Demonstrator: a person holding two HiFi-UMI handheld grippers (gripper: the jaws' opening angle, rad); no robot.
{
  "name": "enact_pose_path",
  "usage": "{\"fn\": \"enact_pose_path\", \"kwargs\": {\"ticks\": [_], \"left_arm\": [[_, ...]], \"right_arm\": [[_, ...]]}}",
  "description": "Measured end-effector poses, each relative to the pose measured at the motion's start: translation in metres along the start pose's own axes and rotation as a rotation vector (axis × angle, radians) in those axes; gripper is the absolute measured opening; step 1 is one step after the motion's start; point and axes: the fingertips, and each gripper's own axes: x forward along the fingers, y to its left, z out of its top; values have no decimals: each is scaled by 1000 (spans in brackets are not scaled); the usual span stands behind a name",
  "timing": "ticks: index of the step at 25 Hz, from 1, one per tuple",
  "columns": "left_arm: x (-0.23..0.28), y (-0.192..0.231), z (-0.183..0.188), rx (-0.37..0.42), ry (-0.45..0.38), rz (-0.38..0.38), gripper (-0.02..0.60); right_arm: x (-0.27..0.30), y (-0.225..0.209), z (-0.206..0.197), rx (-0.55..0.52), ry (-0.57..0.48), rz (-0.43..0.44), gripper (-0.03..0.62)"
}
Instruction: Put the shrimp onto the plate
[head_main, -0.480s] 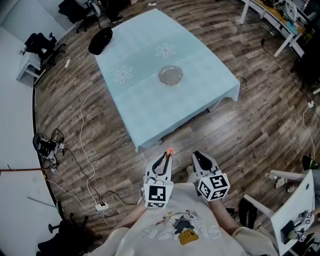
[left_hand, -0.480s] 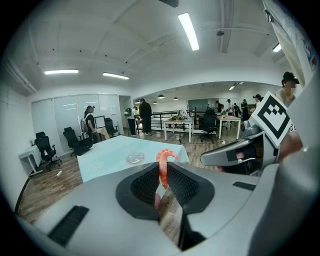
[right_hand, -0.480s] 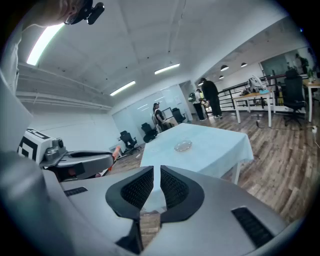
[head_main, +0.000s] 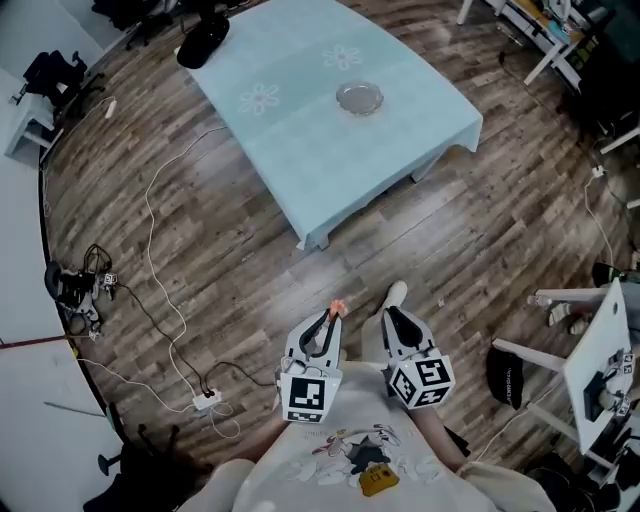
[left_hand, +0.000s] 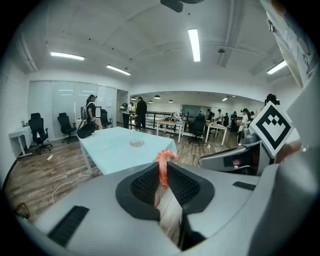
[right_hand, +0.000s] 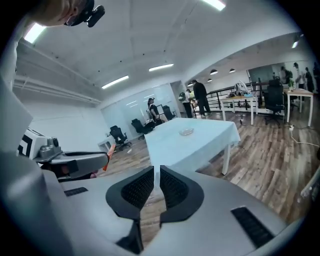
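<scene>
An orange shrimp (left_hand: 163, 167) is pinched between the jaws of my left gripper (left_hand: 163, 181), its curled tail sticking up above them. In the head view the shrimp (head_main: 338, 307) pokes out of the left gripper (head_main: 326, 325), held close to my body over the wooden floor. My right gripper (head_main: 395, 322) hangs beside it with its jaws shut on nothing (right_hand: 156, 186). The glass plate (head_main: 359, 97) sits on the light blue table (head_main: 300, 150), well ahead of both grippers. It also shows small in the left gripper view, plate (left_hand: 136, 143), and in the right one, plate (right_hand: 186, 132).
White cables (head_main: 160, 300) and a power strip (head_main: 205, 400) lie on the floor to my left. A black bag (head_main: 203, 40) rests at the table's far end. A white chair (head_main: 590, 350) stands at my right. Desks, office chairs and several people fill the room's background.
The table and plate have shifted up and farther off in the head view. Both grippers stay close to my body, the left still holding the shrimp.
</scene>
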Motion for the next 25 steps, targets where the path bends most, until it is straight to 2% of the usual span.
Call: {"fn": "enact_pose_path", "kwargs": {"ticks": [5, 9, 19, 25], "left_arm": [[-13, -17, -5, -54, -36, -47, 57], [-8, -28, 5, -74, -54, -72, 57], [71, -46, 55, -54, -6, 14, 57], [104, -70, 77, -22, 10, 55, 57]], "right_arm": [[-20, 16, -6, 14, -37, -9, 57], [-26, 10, -4, 22, -44, -17, 57], [-21, -79, 78, -23, -126, 50, 57], [-16, -130, 88, 7, -114, 92, 57]]}}
